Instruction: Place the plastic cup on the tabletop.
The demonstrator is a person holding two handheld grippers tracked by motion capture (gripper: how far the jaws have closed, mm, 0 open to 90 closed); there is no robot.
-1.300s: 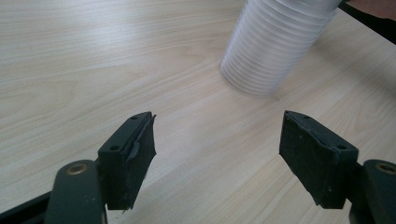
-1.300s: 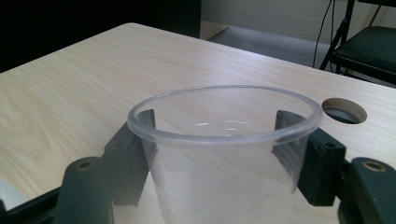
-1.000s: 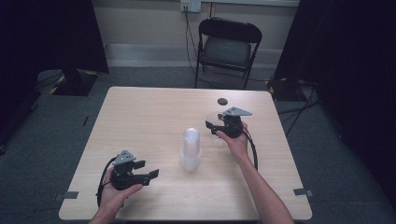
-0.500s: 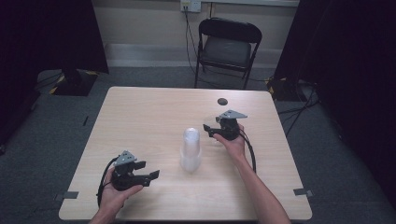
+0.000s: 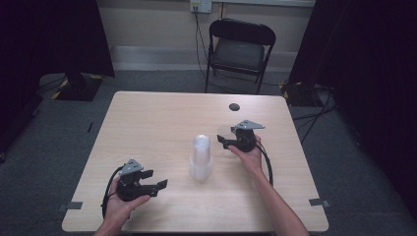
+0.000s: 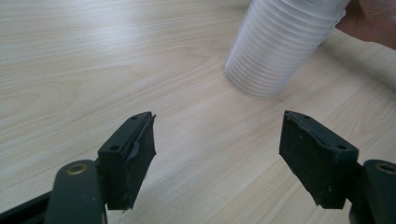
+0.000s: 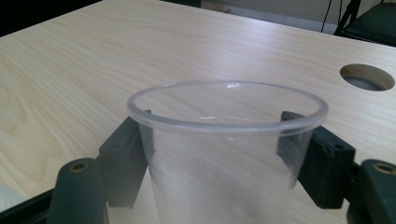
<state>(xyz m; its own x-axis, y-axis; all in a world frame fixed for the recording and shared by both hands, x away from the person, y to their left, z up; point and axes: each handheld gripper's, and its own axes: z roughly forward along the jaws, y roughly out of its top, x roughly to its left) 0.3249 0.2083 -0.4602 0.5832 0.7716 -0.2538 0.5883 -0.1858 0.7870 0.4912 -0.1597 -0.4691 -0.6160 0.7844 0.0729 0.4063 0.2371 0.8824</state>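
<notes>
Between the opening jaws, a clear cup (image 7: 227,154) stands upright.

The high view is dim and soft, with dark curtains and floor around an evenly lit tabletop (image 5: 162,128); fine detail is grainy. Shadows under the hands are faint and diffuse. Both gripper views are brighter, the wood grain sharp farther off, while the near tongs are slightly soft. A thin glint runs along the clear cup's rim (image 7: 229,85).
</notes>
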